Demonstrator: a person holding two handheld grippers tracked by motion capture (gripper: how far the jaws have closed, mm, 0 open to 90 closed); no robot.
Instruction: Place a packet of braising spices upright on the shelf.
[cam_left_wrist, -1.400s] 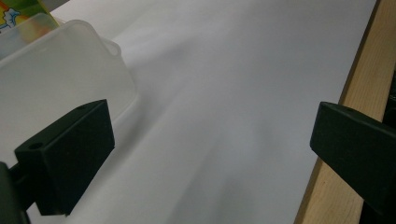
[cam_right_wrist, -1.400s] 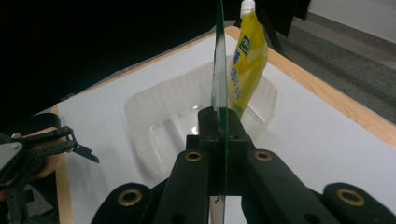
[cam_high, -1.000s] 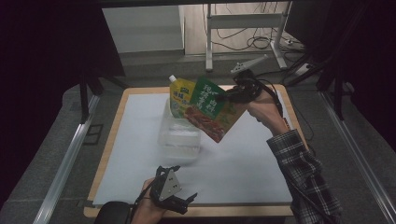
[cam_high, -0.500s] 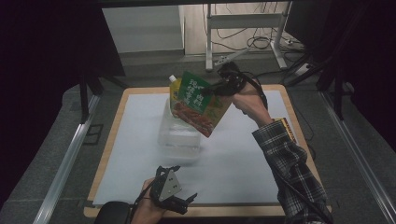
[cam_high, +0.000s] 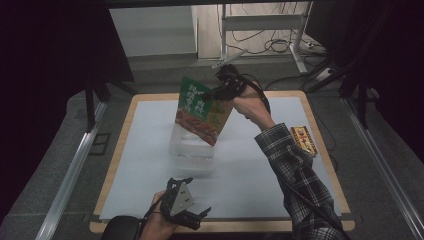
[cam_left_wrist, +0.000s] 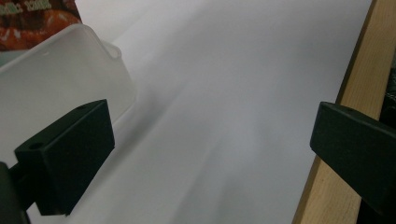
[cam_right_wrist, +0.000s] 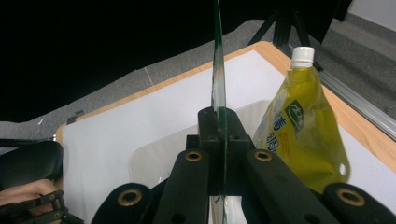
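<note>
The green packet (cam_high: 200, 111), clenched at its edge by the right tool (cam_high: 218, 91), is hanging over the clear container (cam_high: 192, 150), seemingly needing lowering inside; the left tool (cam_high: 192, 216) is idling released.

Plaid sleeve (cam_high: 295, 170) on the right arm; black tools, brass-ringed screw holes

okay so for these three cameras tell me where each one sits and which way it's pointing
High view: above the near edge, facing forward and down; both forearms, left gripper, right gripper pinching the green packet.
Left gripper view: between its open jaws, toward the clear tub.
Right gripper view: along its shut jaws; yellow pouch.
Shared: white mat.
</note>
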